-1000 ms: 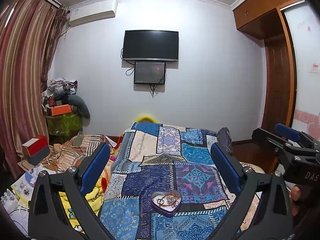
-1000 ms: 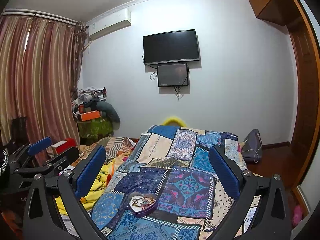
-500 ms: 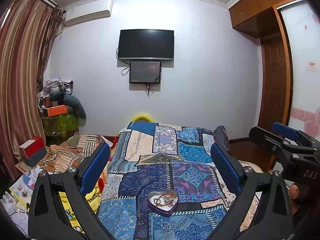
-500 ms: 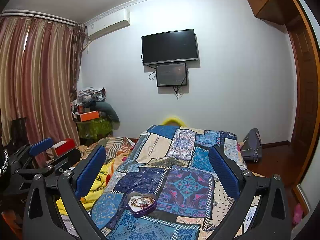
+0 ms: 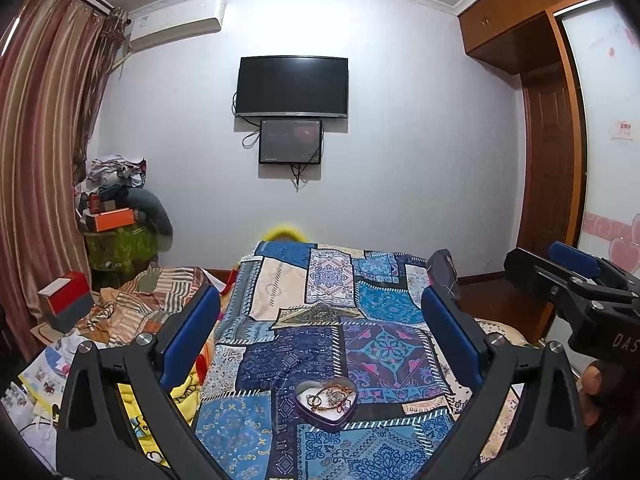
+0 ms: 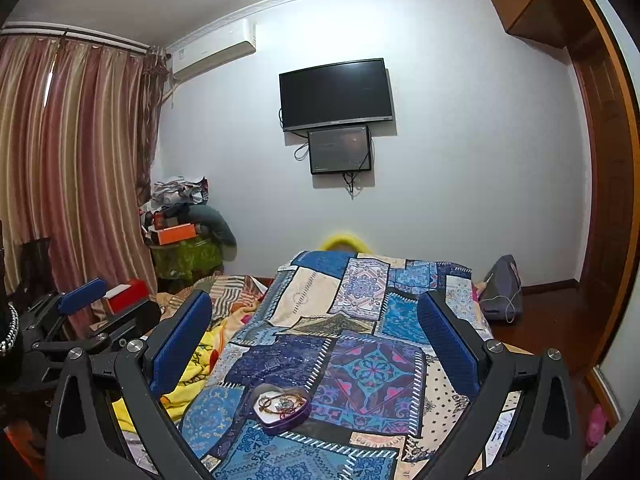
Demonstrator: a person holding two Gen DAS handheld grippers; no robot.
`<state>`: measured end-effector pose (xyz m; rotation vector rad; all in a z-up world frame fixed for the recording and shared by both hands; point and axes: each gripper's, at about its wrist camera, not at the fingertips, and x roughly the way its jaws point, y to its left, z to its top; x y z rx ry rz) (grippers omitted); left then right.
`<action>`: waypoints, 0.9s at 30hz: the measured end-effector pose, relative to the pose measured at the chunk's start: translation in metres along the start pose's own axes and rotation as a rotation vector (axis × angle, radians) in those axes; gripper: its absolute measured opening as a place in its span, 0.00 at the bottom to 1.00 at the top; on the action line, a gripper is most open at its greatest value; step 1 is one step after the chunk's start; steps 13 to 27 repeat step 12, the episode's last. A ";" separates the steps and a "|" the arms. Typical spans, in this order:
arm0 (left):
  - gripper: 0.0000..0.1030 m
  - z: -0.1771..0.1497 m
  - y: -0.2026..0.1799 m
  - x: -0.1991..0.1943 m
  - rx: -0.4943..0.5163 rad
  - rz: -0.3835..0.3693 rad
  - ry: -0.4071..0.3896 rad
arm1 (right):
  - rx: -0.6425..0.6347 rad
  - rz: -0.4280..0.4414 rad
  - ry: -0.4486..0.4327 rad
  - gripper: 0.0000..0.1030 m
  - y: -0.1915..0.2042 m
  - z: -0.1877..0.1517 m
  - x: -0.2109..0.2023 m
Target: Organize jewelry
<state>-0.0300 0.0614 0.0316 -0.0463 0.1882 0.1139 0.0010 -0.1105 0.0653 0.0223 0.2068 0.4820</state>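
A purple heart-shaped tin (image 5: 326, 402) lies on the blue patchwork bedspread (image 5: 320, 344). It holds a tangle of gold and beaded jewelry (image 5: 330, 394). It also shows in the right wrist view (image 6: 281, 408). My left gripper (image 5: 320, 328) is open and empty, held above and short of the tin. My right gripper (image 6: 314, 332) is open and empty, at about the same height. The right gripper shows at the right edge of the left wrist view (image 5: 576, 280), and the left gripper at the left edge of the right wrist view (image 6: 80, 312).
Yellow and striped bedding (image 5: 160, 312) is heaped left of the bedspread. A red and grey box (image 5: 66, 300) and papers lie further left. A grey bag (image 6: 500, 292) sits at the bed's right side. A cluttered stand (image 5: 116, 236) is in the corner.
The left wrist view has swung slightly, so the room has shifted a little in it. The tin has stayed in place and both grippers remain open.
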 end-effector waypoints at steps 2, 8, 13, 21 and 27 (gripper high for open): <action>0.98 -0.001 0.000 0.001 -0.001 0.006 -0.001 | 0.004 -0.001 0.002 0.99 0.000 0.000 0.000; 0.98 -0.001 -0.001 0.004 -0.006 0.001 0.005 | 0.005 -0.003 0.004 0.99 -0.001 0.001 0.001; 0.98 -0.002 0.001 0.004 -0.007 -0.003 0.007 | 0.008 -0.002 0.008 0.99 -0.001 0.000 0.003; 0.98 -0.002 0.001 0.004 -0.007 -0.003 0.007 | 0.008 -0.002 0.008 0.99 -0.001 0.000 0.003; 0.98 -0.002 0.001 0.004 -0.007 -0.003 0.007 | 0.008 -0.002 0.008 0.99 -0.001 0.000 0.003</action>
